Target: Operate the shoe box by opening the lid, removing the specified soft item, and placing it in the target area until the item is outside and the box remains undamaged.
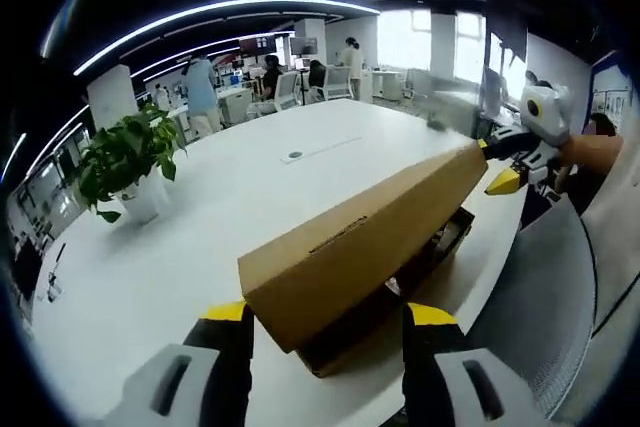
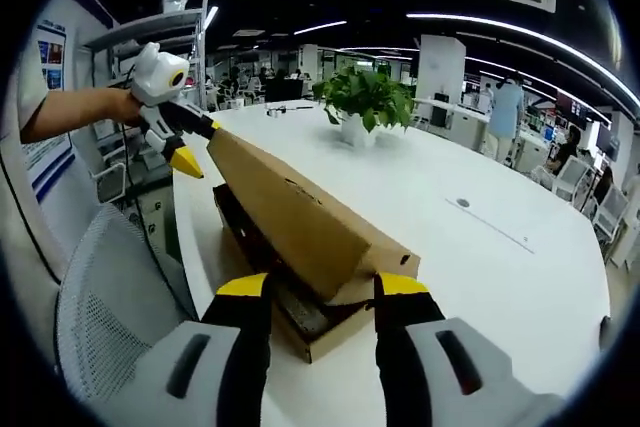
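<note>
A: The left hand-held gripper (image 1: 325, 322) is clamped on one end of the shoe box lid (image 1: 365, 237), the right hand-held gripper (image 2: 318, 297) on the other, lid tilted up.

B: The box base (image 2: 300, 322) lies at the tabletop (image 2: 480, 247) edge, by a mesh chair (image 2: 110, 297).

A: Beyond: open white surface and a potted plant (image 1: 125, 162). No readable writing.

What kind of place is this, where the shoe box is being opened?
Most likely an open-plan office: a large white table holds the shoe box and a potted plant, with desks, office chairs and people working behind, under strip ceiling lights.
</note>
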A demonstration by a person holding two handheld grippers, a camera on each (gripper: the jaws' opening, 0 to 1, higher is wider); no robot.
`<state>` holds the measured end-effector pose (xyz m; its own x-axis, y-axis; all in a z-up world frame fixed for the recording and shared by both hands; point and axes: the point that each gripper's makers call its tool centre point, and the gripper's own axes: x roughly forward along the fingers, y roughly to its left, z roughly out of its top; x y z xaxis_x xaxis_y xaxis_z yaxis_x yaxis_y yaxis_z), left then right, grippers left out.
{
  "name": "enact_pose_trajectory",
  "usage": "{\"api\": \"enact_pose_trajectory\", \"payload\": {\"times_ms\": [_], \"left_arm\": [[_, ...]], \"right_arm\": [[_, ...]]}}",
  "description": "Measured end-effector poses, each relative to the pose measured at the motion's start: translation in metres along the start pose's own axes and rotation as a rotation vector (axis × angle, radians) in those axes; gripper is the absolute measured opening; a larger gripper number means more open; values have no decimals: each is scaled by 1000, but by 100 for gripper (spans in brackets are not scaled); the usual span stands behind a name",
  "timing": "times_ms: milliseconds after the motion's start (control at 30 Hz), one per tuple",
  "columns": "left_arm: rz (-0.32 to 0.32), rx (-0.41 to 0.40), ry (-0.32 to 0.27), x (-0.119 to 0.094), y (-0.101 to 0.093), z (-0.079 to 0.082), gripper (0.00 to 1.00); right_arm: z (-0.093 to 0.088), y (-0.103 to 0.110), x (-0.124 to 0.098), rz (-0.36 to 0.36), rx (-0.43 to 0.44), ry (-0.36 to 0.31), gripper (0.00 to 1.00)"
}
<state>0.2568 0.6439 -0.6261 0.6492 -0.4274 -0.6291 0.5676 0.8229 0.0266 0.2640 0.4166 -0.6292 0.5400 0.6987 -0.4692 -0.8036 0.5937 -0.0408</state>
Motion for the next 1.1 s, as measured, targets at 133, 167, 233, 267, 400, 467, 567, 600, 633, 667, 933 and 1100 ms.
{"api": "enact_pose_trajectory", "payload": {"times_ms": [133,167,233,267,400,467,567,600,633,667,933,1100], "left_arm": [[11,13,-13,1,7,10,60],[14,15,-16,1,8,12,60],[21,13,-24,1,12,16,58],[25,10,-32,1,14,19,58],[43,18,-50,3,20,27,55],[60,21,-63,3,24,32,52],[89,16,-87,5,31,40,47],[94,17,-91,5,32,41,47],[100,19,-96,6,33,43,46],[109,26,-98,7,35,45,46],[169,49,-121,10,52,57,33],[199,52,-130,13,63,65,25]], "right_arm": [[11,-8,1,-12,27,-13,38],[12,-8,1,-13,29,-14,38],[17,-12,2,-21,28,-19,37],[19,-14,2,-25,27,-22,37],[25,-19,4,-35,26,-34,36],[28,-22,5,-39,22,-38,37],[33,-27,6,-44,24,-47,37],[35,-29,6,-47,23,-50,37],[36,-31,7,-51,23,-52,37],[37,-32,7,-52,22,-53,36],[47,-47,12,-75,18,-61,32],[52,-55,15,-88,13,-64,31]]}}
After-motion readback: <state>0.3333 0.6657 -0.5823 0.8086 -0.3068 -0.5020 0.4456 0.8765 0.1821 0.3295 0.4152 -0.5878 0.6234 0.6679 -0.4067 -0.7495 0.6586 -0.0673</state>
